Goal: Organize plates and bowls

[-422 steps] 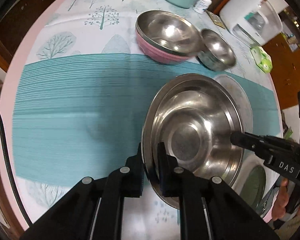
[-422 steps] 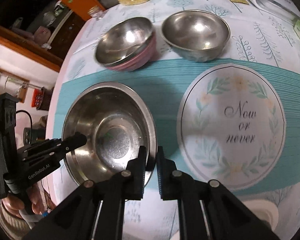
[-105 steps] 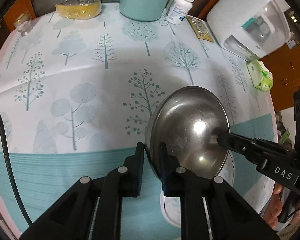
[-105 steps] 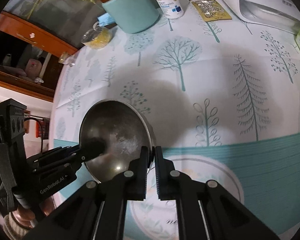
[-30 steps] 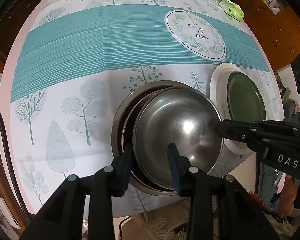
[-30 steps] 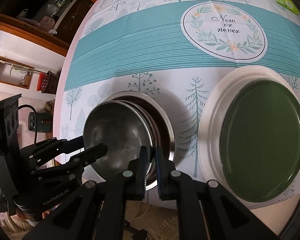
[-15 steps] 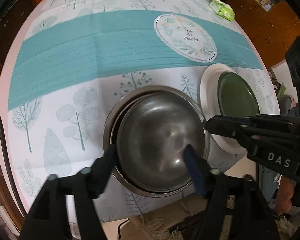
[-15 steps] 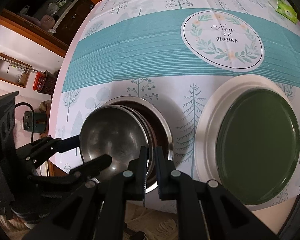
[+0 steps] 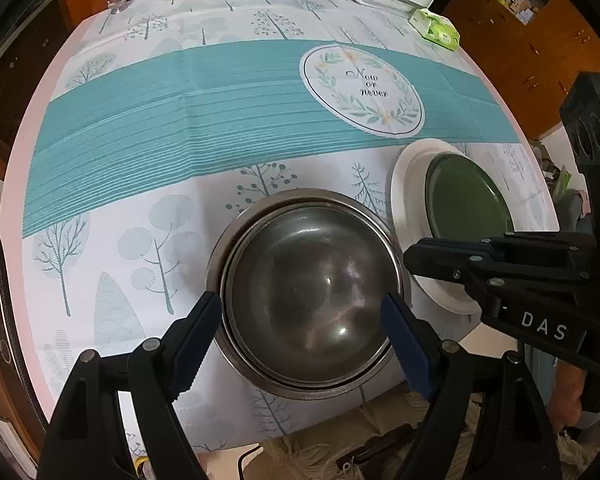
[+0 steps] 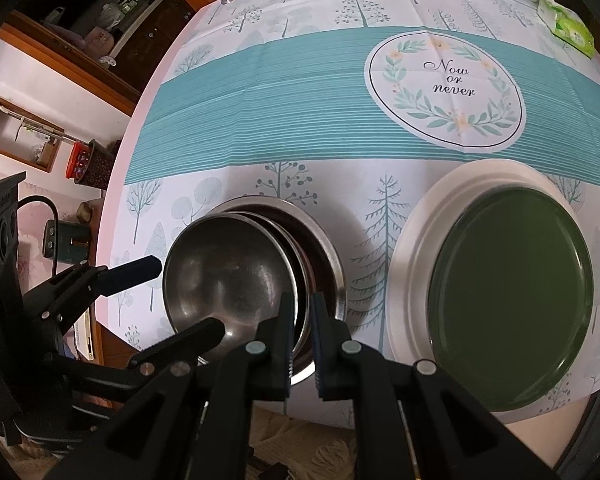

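Two stacks are sitting finished: nested steel bowls (image 9: 312, 292) and green plate (image 10: 508, 272) on white plate (image 10: 412, 240). Left tool (image 9: 300, 320) is gaping wide, empty; right tool (image 10: 302, 320) is pinching the top bowl's rim, awaiting release.

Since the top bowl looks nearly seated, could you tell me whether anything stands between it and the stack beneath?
Nothing visible does. The top bowl already sits in the bowl stack. The left gripper is open, its fingers on either side of the bowl, while the right gripper is shut on its rim.
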Demonstrator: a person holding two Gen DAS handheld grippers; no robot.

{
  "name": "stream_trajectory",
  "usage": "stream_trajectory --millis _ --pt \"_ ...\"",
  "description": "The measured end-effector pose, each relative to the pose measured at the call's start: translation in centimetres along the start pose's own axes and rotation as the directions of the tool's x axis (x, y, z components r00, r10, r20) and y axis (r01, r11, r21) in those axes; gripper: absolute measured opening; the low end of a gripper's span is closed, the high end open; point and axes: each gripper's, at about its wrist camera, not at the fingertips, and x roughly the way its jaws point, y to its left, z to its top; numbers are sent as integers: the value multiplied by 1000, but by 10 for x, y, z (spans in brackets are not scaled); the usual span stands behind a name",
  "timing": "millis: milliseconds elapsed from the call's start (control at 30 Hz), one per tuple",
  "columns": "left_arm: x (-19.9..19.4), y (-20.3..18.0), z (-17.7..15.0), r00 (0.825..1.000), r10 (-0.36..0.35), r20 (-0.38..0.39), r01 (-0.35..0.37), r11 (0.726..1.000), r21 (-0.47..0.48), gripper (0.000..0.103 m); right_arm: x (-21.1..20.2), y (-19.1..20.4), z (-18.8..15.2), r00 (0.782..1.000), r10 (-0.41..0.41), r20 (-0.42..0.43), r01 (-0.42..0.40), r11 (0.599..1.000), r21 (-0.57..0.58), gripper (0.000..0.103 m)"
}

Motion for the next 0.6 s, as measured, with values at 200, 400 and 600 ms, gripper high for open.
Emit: stream_trajectory --millis 200,400,600 --pt "-16 11 1 998 28 59 -26 999 -31 81 -10 2 -1 999 1 32 -1 1000 -13 8" --pt "-37 39 1 992 60 109 -48 993 -109 81 -20 -3 -2 998 28 56 -28 1000 -3 8" --pt "-39 62 -5 993 67 102 -48 984 -174 81 -29 -6 -3 994 56 96 -56 998 -5 41"
